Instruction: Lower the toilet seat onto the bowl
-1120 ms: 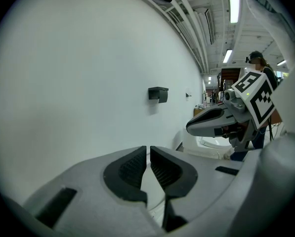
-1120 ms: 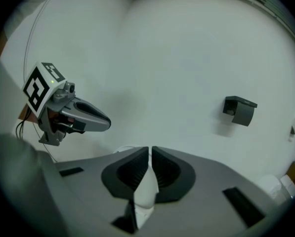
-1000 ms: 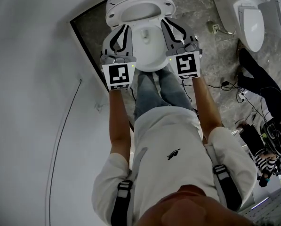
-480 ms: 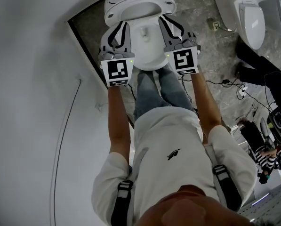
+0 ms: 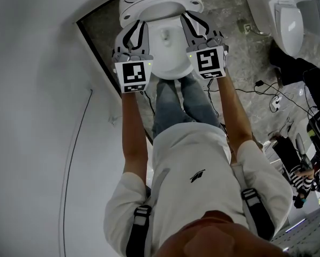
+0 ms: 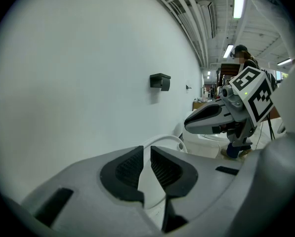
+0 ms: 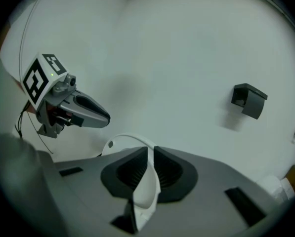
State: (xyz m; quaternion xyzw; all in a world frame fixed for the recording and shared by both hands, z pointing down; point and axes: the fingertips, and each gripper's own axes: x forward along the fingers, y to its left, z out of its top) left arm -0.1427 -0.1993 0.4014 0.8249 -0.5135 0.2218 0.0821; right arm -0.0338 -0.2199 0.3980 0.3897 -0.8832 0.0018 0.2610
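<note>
In the head view the white toilet seat (image 5: 160,0) hangs tilted over the white bowl (image 5: 168,63), with its front rim held at both sides. My left gripper (image 5: 139,27) is shut on the seat's left rim and my right gripper (image 5: 190,19) is shut on its right rim. In the left gripper view my left gripper (image 6: 147,154) has the white seat edge (image 6: 146,181) pinched between its black pads, and the right gripper (image 6: 211,120) shows beyond it. In the right gripper view my right gripper (image 7: 151,154) clamps the seat edge (image 7: 146,189), with the left gripper (image 7: 83,113) at the left.
A white wall (image 5: 36,90) runs close along the left, and a black box (image 6: 160,81) is mounted on it. The person's legs in jeans (image 5: 181,100) stand in front of the bowl. More toilets (image 5: 288,20) and cables (image 5: 272,98) lie on the stone floor at right.
Both grippers have sunk together with the seat. The seat leans lower over the bowl than a second ago. Both grips are unchanged.
</note>
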